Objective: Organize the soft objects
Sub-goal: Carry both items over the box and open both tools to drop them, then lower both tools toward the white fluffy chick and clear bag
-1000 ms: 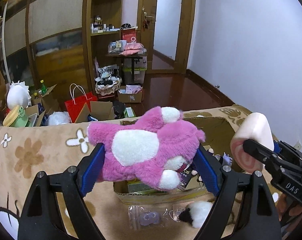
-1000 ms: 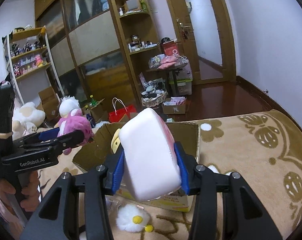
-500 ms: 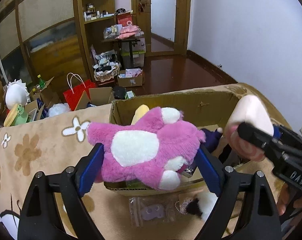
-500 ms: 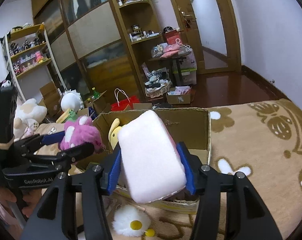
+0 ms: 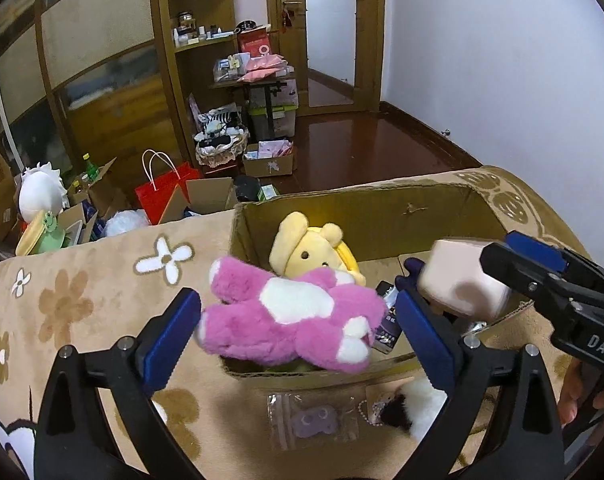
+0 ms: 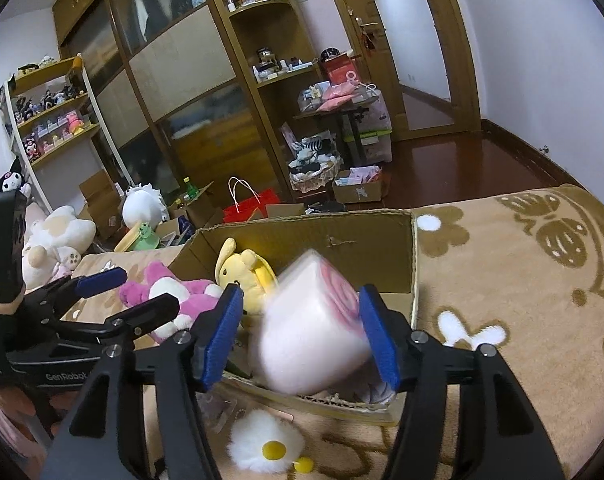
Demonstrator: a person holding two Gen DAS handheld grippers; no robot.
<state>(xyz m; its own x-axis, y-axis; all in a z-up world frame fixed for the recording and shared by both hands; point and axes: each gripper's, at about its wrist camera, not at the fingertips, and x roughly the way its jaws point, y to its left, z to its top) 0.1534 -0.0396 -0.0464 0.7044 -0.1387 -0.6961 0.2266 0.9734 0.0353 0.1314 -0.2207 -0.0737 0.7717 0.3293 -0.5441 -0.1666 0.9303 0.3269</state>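
Observation:
An open cardboard box (image 5: 381, 216) (image 6: 341, 244) sits on a tan flowered blanket, and a yellow plush (image 5: 309, 252) (image 6: 242, 272) lies inside it. My left gripper (image 5: 298, 298) (image 6: 150, 288) hangs over the box's near left corner. Its jaws are opening, and the pink-and-white plush (image 5: 294, 320) (image 6: 190, 292) sits loose between the blue pads with gaps on both sides. My right gripper (image 6: 300, 292) (image 5: 501, 252) is over the box's right part. Its jaws are also opening, and the blurred pink-and-white roll cushion (image 6: 313, 336) (image 5: 457, 284) is slipping down between them.
In front of the box on the blanket (image 5: 82, 300) lie a white fluffy flower (image 6: 266, 440), a small plastic bag (image 5: 313, 420) and a black-and-white furry toy (image 5: 413, 404). Beyond the blanket's edge the floor holds a red bag (image 5: 162, 196), boxes and plush toys.
Both pairs of jaws have spread wider. The pink plush and the roll cushion were gripped and now hang loose, lower over the box. Both views have come closer over the box.

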